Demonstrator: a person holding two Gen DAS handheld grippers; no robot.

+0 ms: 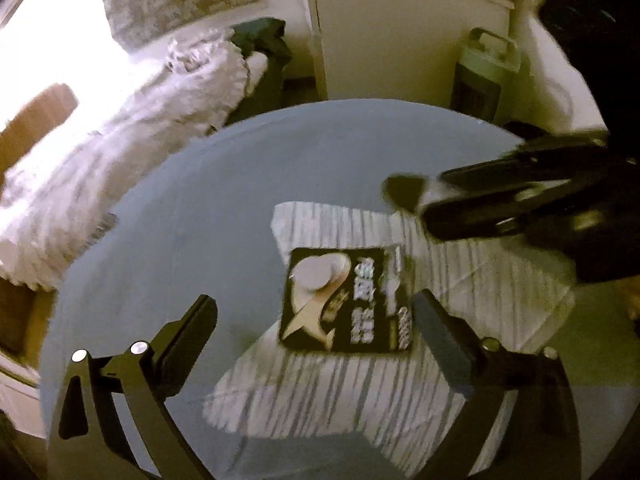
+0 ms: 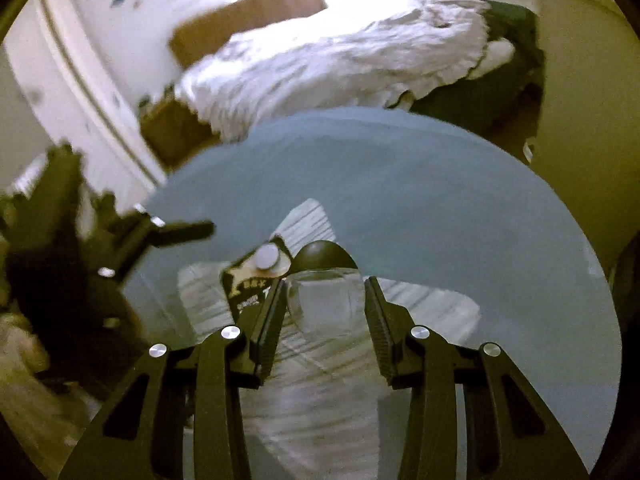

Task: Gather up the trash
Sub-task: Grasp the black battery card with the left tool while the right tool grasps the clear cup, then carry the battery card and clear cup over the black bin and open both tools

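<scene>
Gripping clear bottle (image 2: 326,300): right tongs (image 2: 326,280); left tongs (image 1: 316,320) spread wide.

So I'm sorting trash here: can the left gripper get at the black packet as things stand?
Probably yes: the left gripper stands open right over the black packet, nothing between; the right gripper is off to the side.

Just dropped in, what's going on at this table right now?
A person is clearing trash off a round table with two handheld grippers. The left gripper is open, poised over a black packet lying on a striped cloth. The right gripper has a clear plastic piece between its fingers, though a firm grip can't be confirmed. Nothing is lifted yet.
</scene>
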